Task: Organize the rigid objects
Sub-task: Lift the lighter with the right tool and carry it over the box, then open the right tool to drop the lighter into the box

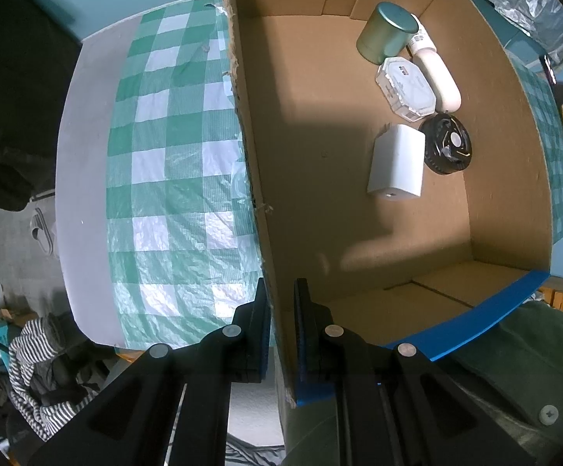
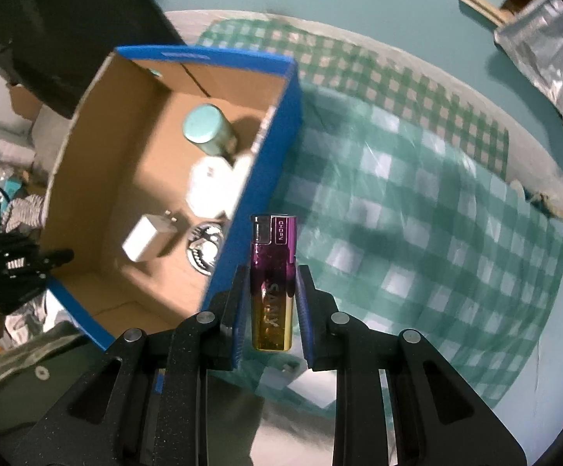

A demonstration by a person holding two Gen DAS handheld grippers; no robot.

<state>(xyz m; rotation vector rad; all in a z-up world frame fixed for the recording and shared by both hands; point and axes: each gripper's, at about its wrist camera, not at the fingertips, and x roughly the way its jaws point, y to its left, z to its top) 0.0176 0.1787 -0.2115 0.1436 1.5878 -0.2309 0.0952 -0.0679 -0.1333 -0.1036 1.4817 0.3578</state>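
A lighter is on its way to the box.

The right tool (image 2: 270, 295) pinches a purple and gold lighter (image 2: 272, 283) above the checked cloth (image 2: 417, 233) on the table, just beside the box (image 2: 254, 163). The left tool (image 1: 281, 310) pinches the box wall. Farther in, a white charger (image 1: 398, 161), a black round thing (image 1: 446, 143), a clear case (image 1: 405, 87) and a green tin (image 1: 386, 33) already lie inside. I think only the lighter is left.

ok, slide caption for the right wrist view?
Right gripper holds purple-gold lighter beside blue-sided cardboard box.
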